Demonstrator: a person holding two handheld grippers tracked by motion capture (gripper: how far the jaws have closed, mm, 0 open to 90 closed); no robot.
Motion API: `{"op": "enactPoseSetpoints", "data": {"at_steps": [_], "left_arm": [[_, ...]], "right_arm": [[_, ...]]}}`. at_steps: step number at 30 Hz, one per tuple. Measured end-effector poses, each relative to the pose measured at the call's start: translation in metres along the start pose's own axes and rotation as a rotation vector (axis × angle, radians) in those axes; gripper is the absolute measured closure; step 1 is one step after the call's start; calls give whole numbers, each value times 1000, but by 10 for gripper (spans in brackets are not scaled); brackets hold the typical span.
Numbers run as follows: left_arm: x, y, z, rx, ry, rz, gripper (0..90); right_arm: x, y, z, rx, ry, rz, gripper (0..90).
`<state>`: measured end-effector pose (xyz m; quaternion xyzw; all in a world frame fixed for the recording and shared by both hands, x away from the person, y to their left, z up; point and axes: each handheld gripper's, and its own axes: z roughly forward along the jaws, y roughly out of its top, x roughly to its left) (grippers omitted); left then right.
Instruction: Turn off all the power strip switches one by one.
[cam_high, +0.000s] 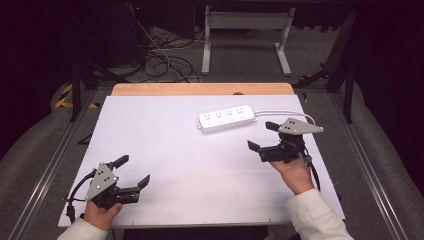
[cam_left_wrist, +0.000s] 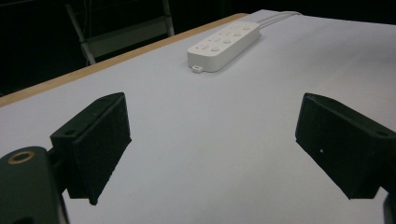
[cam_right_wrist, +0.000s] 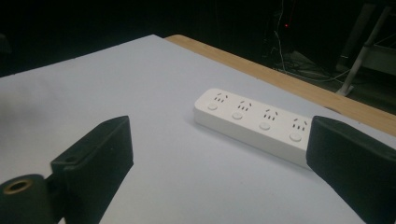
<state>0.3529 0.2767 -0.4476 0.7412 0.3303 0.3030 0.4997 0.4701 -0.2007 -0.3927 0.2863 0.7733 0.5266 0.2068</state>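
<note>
White sheet (cam_high: 165, 165) covers the table, wooden edge (cam_high: 200, 89) exposed at the top, dark room with cables and a metal frame behind.

Power strip (cam_high: 226, 119) is seen right of centre in the upper half of the high view, lying flat, sockets up, its white cord (cam_high: 285, 112) running off toward the right. In the right gripper view the same strip (cam_right_wrist: 261, 123) sits centre-right, partly hidden behind the right-hand jaw.

Right gripper (cam_high: 264, 136) is held at centre-right of the high view, just below-right of the strip's cord end, not touching it. Jaws are spread wide, nothing between them. Left gripper (cam_high: 134, 171) is parked at lower left, well apart from the strip, jaws also wide and empty; in its own view the strip (cam_left_wrist: 225, 44) is seen far off at top centre.

Step judged to be in hand: approach of the right gripper toward the strip for a grasp.

To be done well:
- Jaws should be kept fully spread until the strip body is straddled across its short side; the long side looks too wide to be spanned.
- Approach is best made near the cord end, low to the sheet, so the pads land on the side walls and not on the switches.
- Cord should be kept clear of the pads.
- Closure should be made only once both pads are level with the body; a skewed grip is likely to pivot the strip.
</note>
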Motion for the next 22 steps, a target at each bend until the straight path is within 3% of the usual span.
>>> {"op": "enactPoseSetpoints", "data": {"at_steps": [5, 12, 15, 17, 22], "left_arm": [[0, 0, 0, 0, 0, 1, 103], [-1, 0, 0, 2, -3, 6, 102], [-2, 0, 0, 5, -1, 16, 102], [-3, 0, 0, 7, 1, 25, 101], [-3, -1, 2, 24, -1, 47, 99]], "right_arm": [[4, -25, -9, 8, 25, -3, 59], [11, -44, -14, 43, 27, -39, 44], [11, -56, -16, 51, 34, -21, 42], [12, -69, -16, 89, 42, -11, 37], [14, -76, -17, 120, 79, -19, 36]]}}
